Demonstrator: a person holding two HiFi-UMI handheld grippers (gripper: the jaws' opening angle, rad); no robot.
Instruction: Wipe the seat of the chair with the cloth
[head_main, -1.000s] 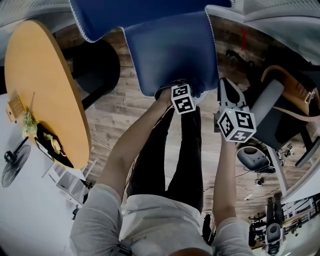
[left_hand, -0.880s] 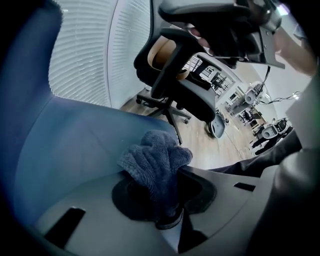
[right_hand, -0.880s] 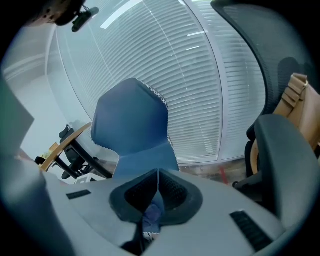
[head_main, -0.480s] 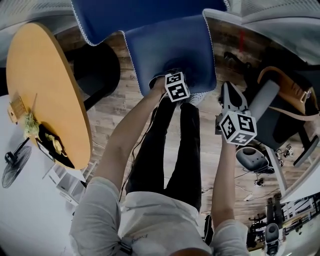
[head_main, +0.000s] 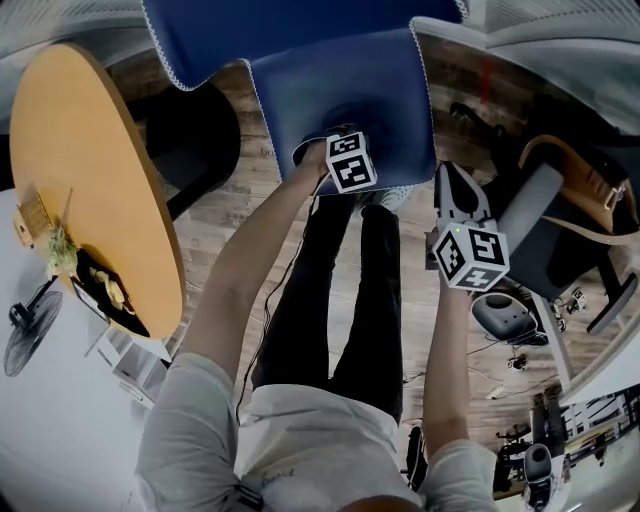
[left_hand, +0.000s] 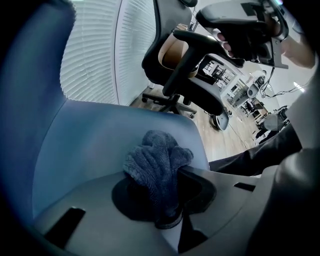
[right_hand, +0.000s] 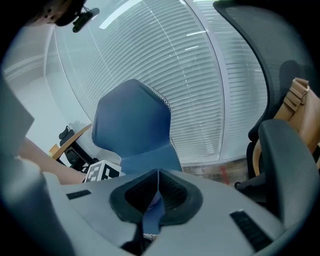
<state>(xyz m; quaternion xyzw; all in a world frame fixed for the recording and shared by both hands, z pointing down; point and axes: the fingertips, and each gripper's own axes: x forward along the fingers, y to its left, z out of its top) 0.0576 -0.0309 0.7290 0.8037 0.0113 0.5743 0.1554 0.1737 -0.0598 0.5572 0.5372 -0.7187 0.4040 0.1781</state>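
Observation:
The blue chair seat (head_main: 340, 90) lies at the top middle of the head view, its backrest (head_main: 260, 25) above it. My left gripper (head_main: 340, 140) reaches over the front part of the seat. In the left gripper view, the left gripper (left_hand: 167, 212) is shut on a bunched dark grey cloth (left_hand: 157, 165) that rests against the seat (left_hand: 110, 135). My right gripper (head_main: 450, 180) hangs to the right of the seat, off the chair. Its jaws (right_hand: 158, 175) are shut with nothing between them, facing the blue chair (right_hand: 132, 125).
A round wooden table (head_main: 90, 170) stands at the left, with a black chair base (head_main: 195, 135) beside it. A black office chair (head_main: 545, 215) with a tan bag (head_main: 585, 170) is at the right. The person's legs (head_main: 340, 300) stand on the wooden floor (head_main: 225, 215). Window blinds (right_hand: 200, 75) lie behind the chair.
My left gripper has moved with the cloth from the seat's front edge further onto the seat. The right gripper has stayed nearly where it was.

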